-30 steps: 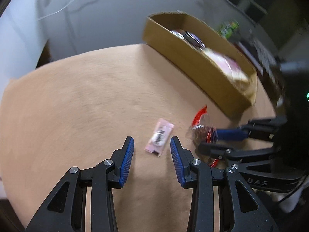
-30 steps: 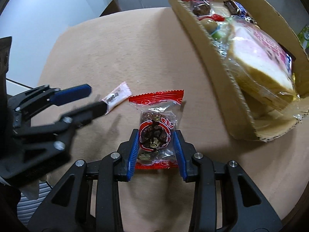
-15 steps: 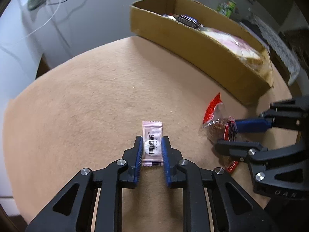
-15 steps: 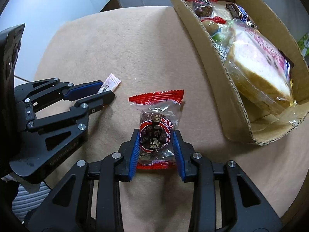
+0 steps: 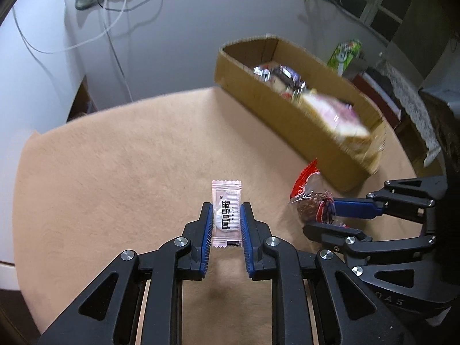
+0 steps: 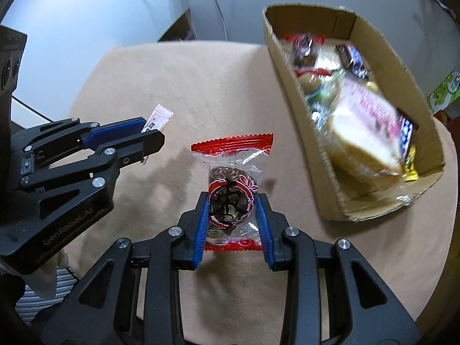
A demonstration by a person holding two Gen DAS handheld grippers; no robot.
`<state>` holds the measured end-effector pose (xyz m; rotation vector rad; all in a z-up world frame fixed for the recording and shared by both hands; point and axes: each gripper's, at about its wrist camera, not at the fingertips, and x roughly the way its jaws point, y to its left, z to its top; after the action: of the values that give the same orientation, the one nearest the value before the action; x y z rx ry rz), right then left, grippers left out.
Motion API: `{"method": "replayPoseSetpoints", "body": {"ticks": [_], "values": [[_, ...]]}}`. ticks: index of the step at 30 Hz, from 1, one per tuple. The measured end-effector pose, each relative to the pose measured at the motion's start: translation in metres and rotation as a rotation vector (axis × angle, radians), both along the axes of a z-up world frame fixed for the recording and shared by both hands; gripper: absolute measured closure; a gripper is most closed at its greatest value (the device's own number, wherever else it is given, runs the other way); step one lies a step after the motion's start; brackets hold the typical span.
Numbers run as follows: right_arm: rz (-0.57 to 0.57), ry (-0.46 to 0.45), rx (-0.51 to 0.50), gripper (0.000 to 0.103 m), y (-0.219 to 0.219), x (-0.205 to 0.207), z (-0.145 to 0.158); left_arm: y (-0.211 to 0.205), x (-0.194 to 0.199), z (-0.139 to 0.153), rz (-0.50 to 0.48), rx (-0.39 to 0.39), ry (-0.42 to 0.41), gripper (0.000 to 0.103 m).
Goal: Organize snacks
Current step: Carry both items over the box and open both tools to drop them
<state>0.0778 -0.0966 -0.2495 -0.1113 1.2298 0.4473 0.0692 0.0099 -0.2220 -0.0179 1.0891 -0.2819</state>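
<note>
— Pink sachet (image 5: 226, 212) is pinched between the pads of the left gripper (image 5: 226, 222), clear of the tan bench (image 5: 115, 172), it seems. And the other one?

— The right gripper (image 6: 231, 220) is clamped on the red-edged cake packet (image 6: 231, 189), also raised, judging by the shadow beneath it.

— So both picks look done, and carrying is the step in hand.

— I think so. The cardboard box (image 6: 290, 86) stands near, to the right, already crowded with a bread pack (image 6: 365, 132) and small wrappers.

— Then each load needs taking over the near wall and dropping into a free spot, one gripper at a time so they don't collide.
</note>
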Motion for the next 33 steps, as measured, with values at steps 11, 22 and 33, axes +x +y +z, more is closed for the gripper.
{"method": "replayPoseSetpoints", "body": {"ticks": [11, 22, 33], "values": [[-0.038, -0.062, 0.065, 0.070, -0.040, 0.002, 0.049, -0.003, 0.008, 0.051, 0.012, -0.041, -0.100, 0.086], [-0.113, -0.103, 0.066, 0.070, -0.071, 0.041, 0.069, -0.026, 0.038, 0.068, -0.038, -0.068, -0.139, 0.086], [-0.192, -0.095, 0.002, 0.070, -0.110, 0.088, 0.051, -0.073, 0.082, 0.063, -0.102, -0.078, -0.121, 0.086]]}}
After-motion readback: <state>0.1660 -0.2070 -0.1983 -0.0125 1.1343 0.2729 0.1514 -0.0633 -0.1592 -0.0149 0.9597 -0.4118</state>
